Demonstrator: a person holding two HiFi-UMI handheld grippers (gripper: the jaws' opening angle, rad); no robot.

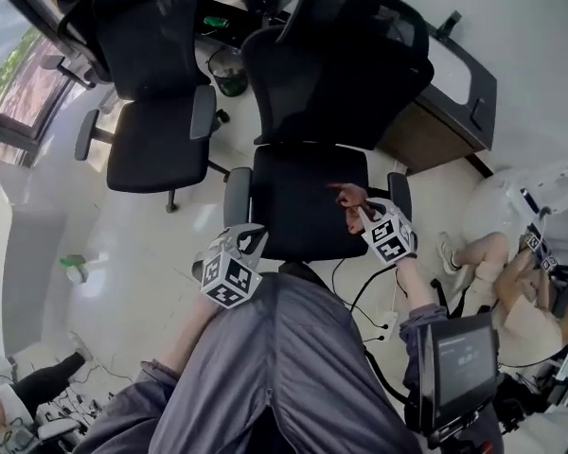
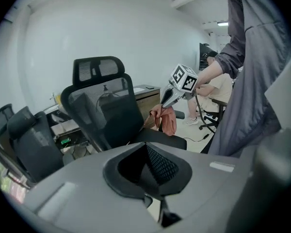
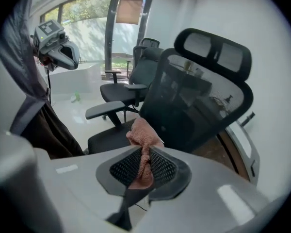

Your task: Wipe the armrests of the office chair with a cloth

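black mesh and grey plastic fill the head view: an office chair (image 1: 312, 192) stands in the middle on a pale floor (image 1: 104, 253), with a grey left armrest (image 1: 237, 197) and a right armrest (image 1: 399, 195) either side of the seat. the right gripper (image 1: 352, 206) reaches in over the right side of the seat, just inside the right armrest, with a reddish-brown cloth (image 1: 348, 197) bunched at its tip. the left gripper (image 1: 251, 241) hangs near the front end of the left armrest, not touching it. a second chair (image 1: 156, 130) stands to the left, and a seated person (image 1: 511, 287) is at the far right.

from the left gripper view, its two dark pads meet along a line with nothing between them. beyond them the cloth dangles from the right gripper above the seat, clear of the backrest.

from the right gripper view, the jaws are partly closed and pinch the cloth between the mesh pads; a strip runs down between them and a crumpled clump sticks out past the tips. behind it are the chair's backrest and headrest, the left armrest lower left, the second chair by a bright window (image 3: 121, 33), and the left gripper up at the left edge.
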